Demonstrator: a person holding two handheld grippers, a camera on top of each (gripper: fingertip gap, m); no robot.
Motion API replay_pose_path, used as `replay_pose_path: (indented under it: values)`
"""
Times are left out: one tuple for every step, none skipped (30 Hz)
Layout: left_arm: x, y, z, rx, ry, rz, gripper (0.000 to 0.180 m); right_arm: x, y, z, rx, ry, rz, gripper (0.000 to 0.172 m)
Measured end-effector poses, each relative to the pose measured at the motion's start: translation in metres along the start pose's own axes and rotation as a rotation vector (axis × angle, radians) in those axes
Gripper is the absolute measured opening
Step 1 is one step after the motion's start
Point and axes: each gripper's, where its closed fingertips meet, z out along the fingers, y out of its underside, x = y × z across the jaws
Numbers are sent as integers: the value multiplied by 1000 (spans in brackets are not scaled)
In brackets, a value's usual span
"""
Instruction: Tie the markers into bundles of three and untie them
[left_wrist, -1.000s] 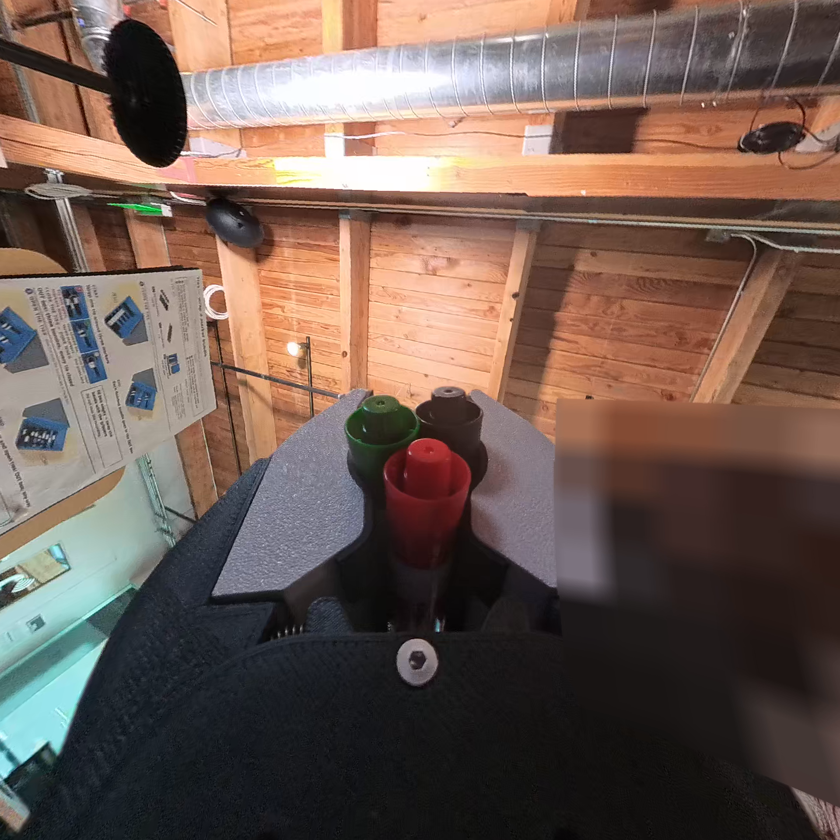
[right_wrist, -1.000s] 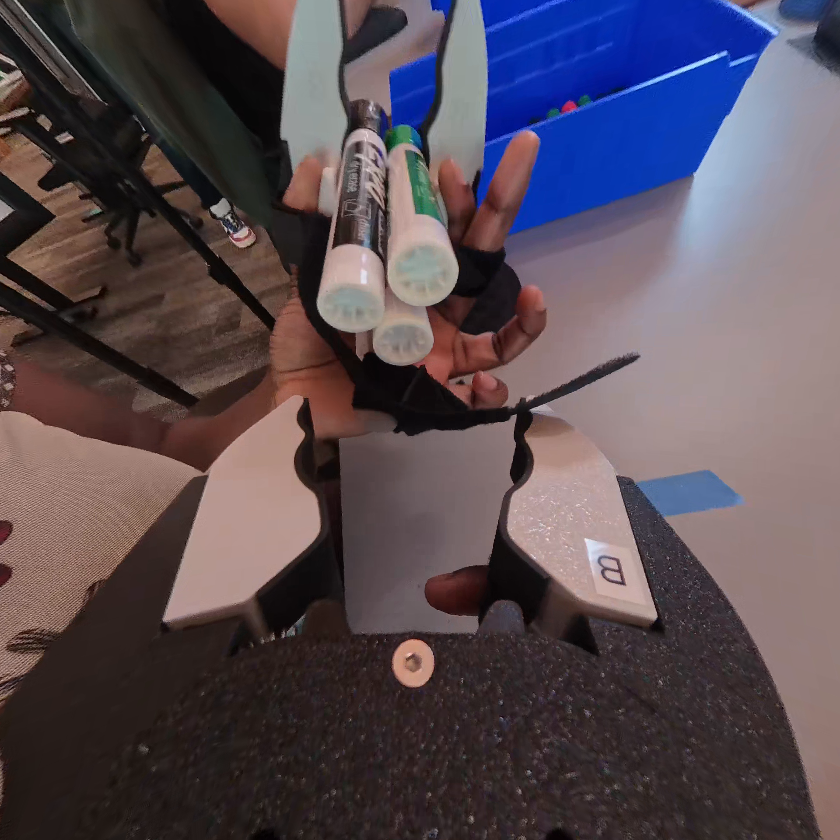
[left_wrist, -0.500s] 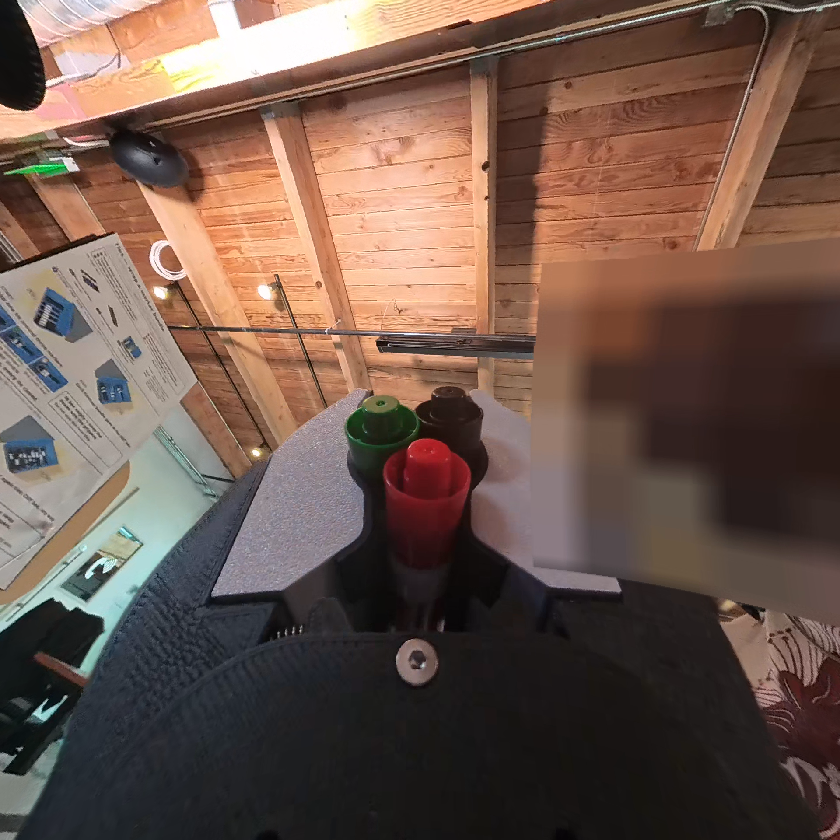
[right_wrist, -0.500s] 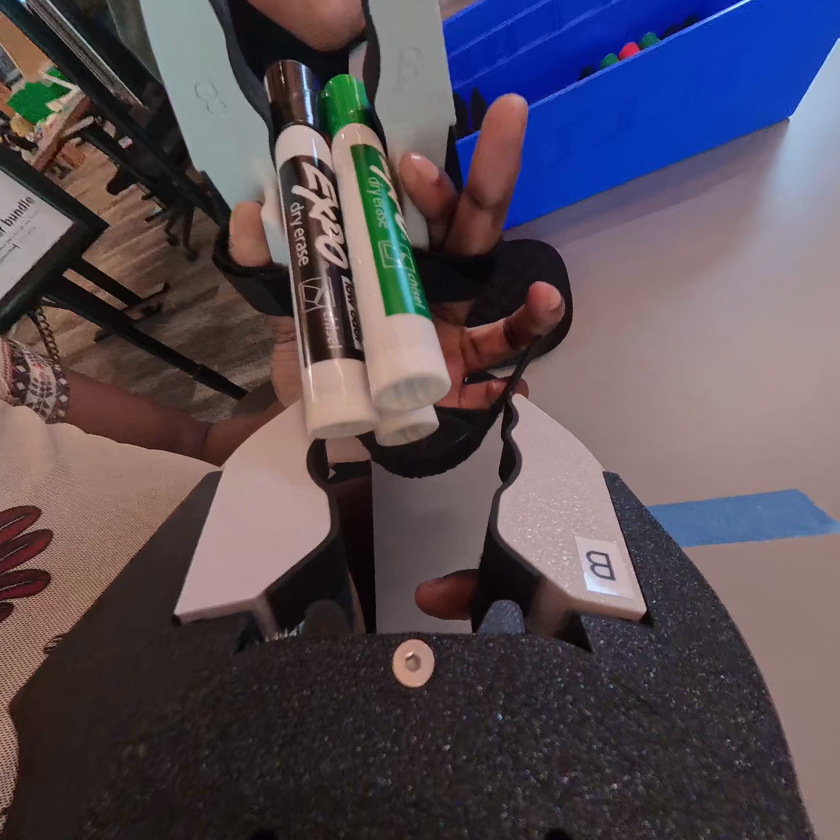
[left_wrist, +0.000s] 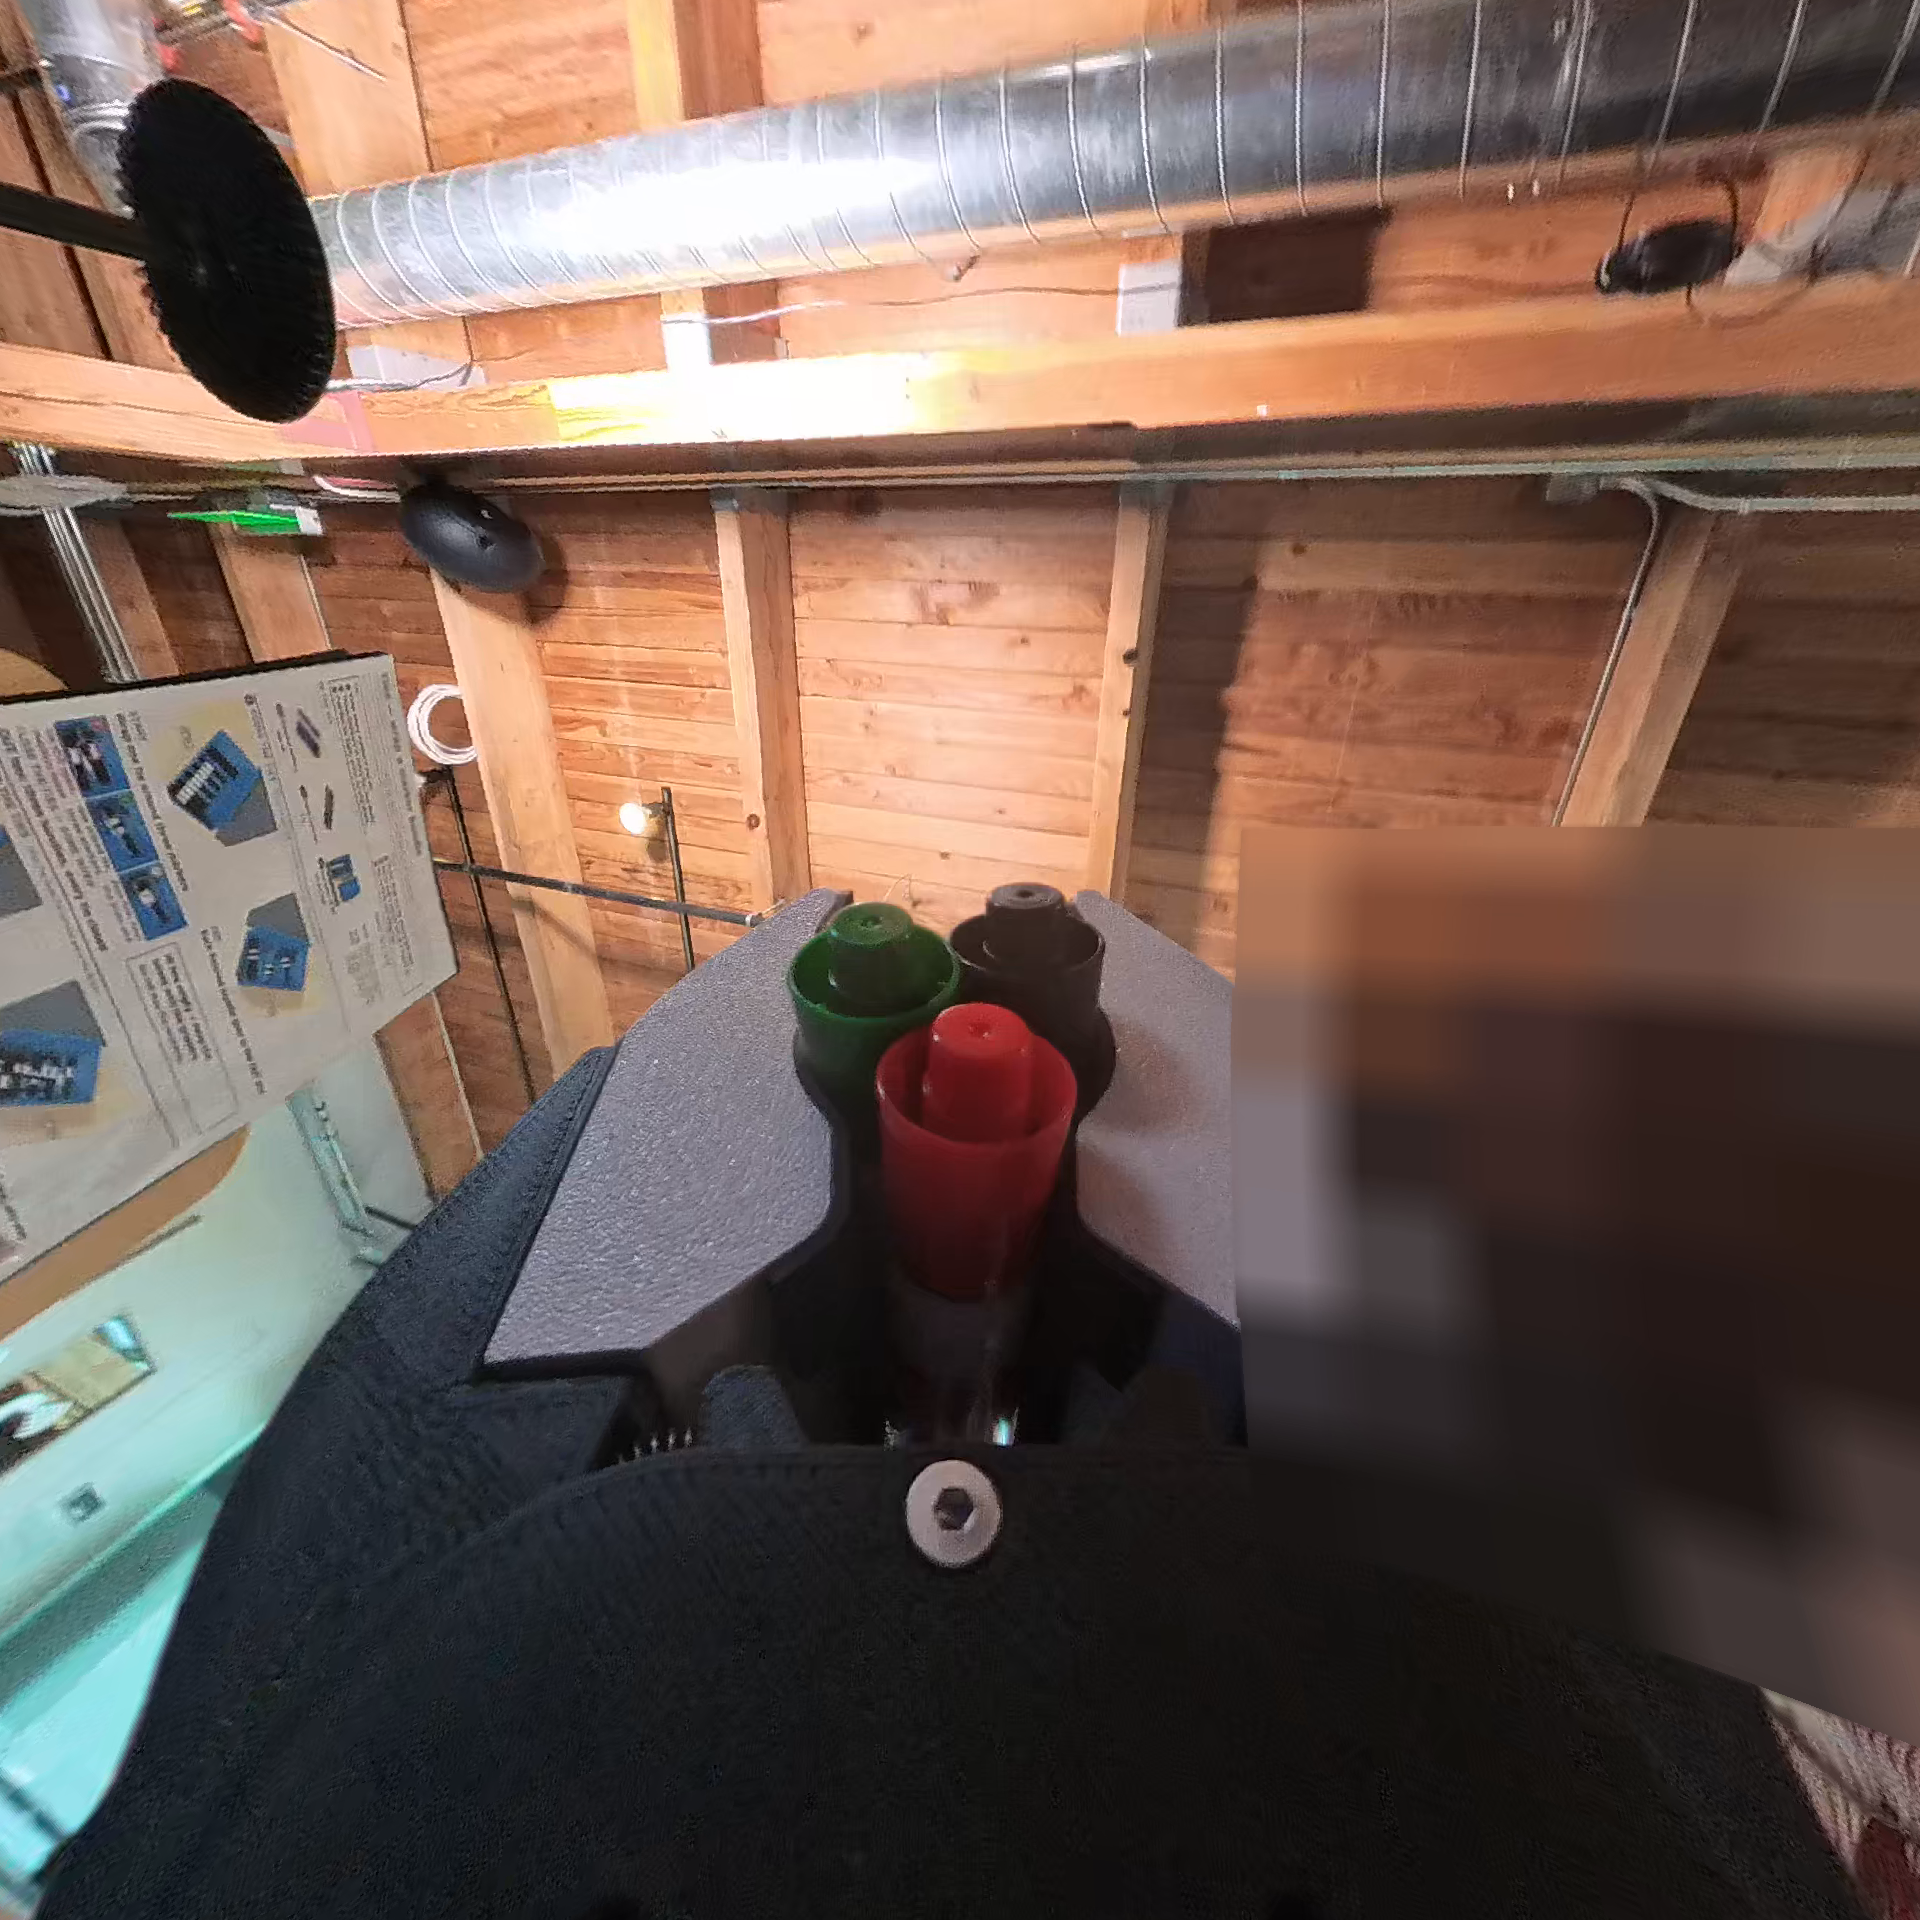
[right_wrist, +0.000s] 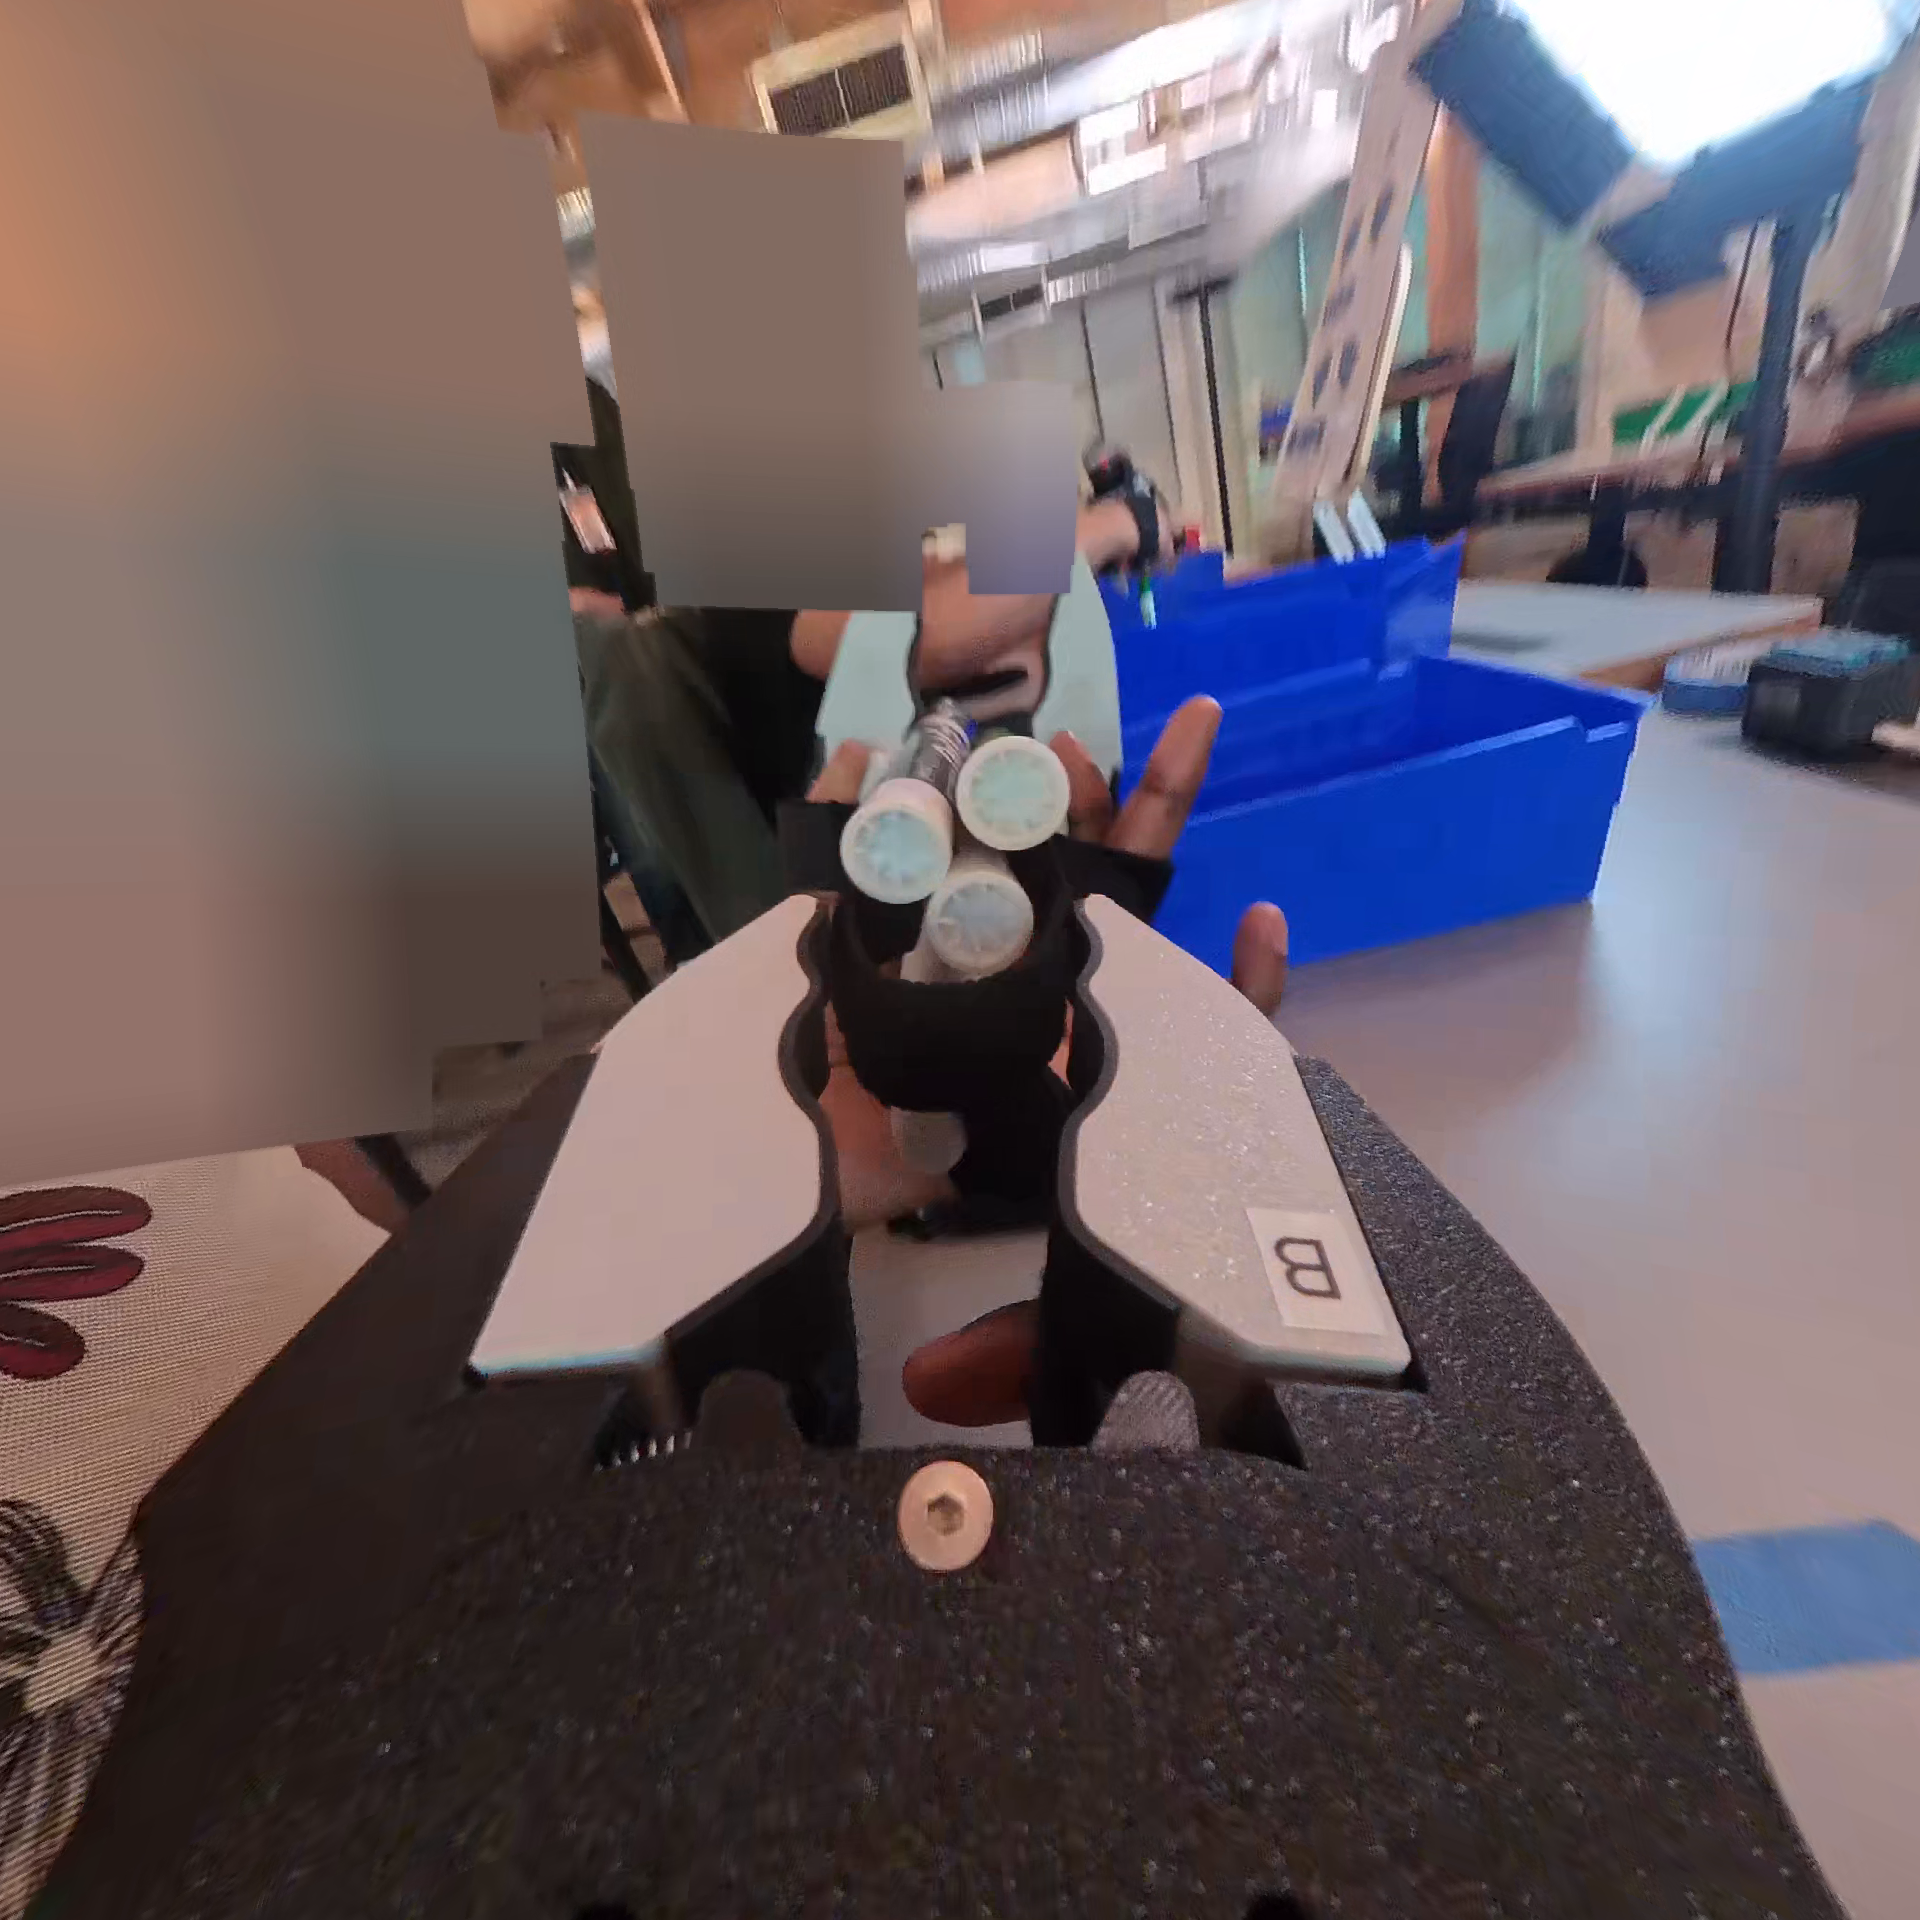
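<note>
Because the three dry-erase markers (left_wrist: 971, 1049) are light, stiff, smooth-barrelled cylinders, they could slide lengthwise; the left gripper (left_wrist: 961, 997) clamps them at the caps. Around their butt ends, the soft black strap (right_wrist: 951, 1023) sits between the right gripper's (right_wrist: 948, 997) fingers, which appear closed on it.

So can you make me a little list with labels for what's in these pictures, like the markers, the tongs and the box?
Markers: three, with a round green plastic cap, a black cap and a red cap
Left tongs: shut on the three markers
Marker ends: three white round ends face the right camera
Black fabric strap: looped around the bundle, between the right tongs
Right tongs' grip: cannot tell
Blue plastic box: on the grey table, behind the bundle
</note>
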Motion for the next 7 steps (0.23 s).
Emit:
replay_pose_path:
  values:
    - [-2,0,0,16,-5,-25,39,-2,-1,0,40,-3,-11,40]
    - [-3,1,-1,24,-11,-37,39,-2,0,0,57,9,-15,39]
    - [-4,3,0,18,-14,-39,39,-1,2,1,67,21,-13,39]
    - [-5,5,0,19,-18,-45,39,-1,4,2,74,22,-10,40]
    - [-6,5,0,26,-21,-56,39,0,7,4,66,24,-6,42]
    - [-5,6,1,19,-18,-55,40,2,11,4,37,35,-4,47]
    - [-4,8,1,-1,-15,-28,39,5,15,4,-6,48,-7,57]
